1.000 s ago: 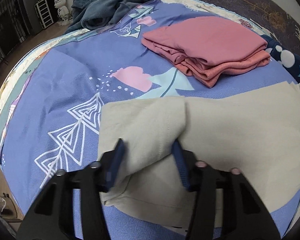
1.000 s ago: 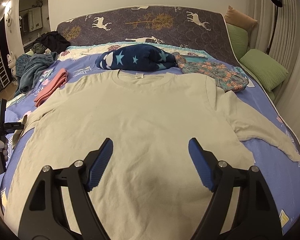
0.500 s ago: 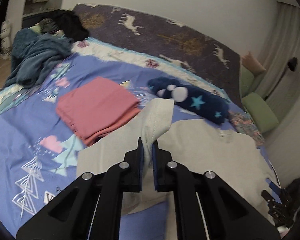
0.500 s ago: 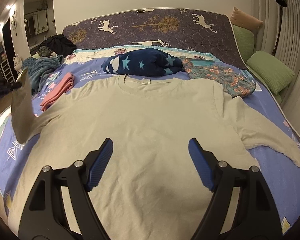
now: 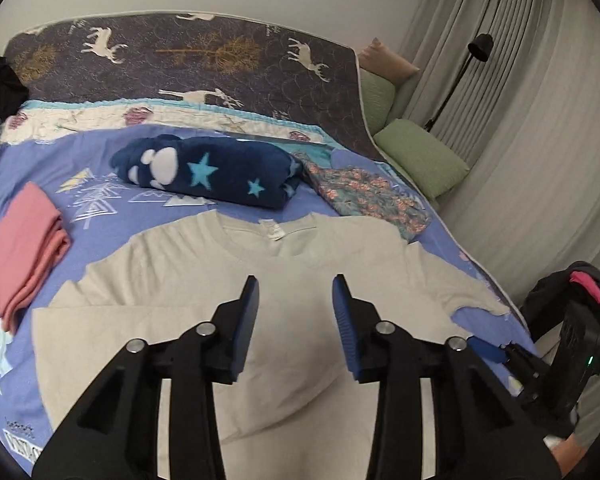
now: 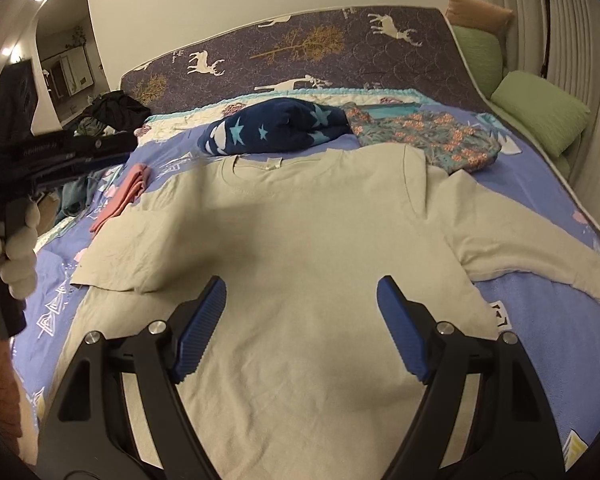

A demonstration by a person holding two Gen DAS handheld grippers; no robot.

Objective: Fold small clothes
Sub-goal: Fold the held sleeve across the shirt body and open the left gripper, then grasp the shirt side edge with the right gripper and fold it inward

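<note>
a beige long-sleeved shirt [image 6: 312, 248] lay flat on the bed [image 6: 540, 304], front down or up could not be told, collar toward the headboard [image 6: 300, 44]. its left sleeve [image 6: 148, 240] was folded in over the body, the cuff end resting on the chest; the right sleeve [image 6: 540, 248] lay stretched out across the blue sheet toward the bed's edge.

the left claw [image 5: 295, 320] hovered over the shirt's middle, its jaws opening, nothing between them. the right claw [image 6: 300, 328] stood wide apart above the lower part of the shirt, empty, its pads clear of the cloth. a gloved hand [image 6: 16, 248] gripping the left tool's handle showed at the left rim of the right wrist view.

beyond the collar sat a rolled navy star blanket [image 5: 212, 172], with a floral garment [image 5: 372, 196] just beside it. a folded pink garment [image 5: 24, 248] lay near the shirt's left shoulder, apart from it. green pillows [image 6: 540, 112] were stacked by the curtain.
</note>
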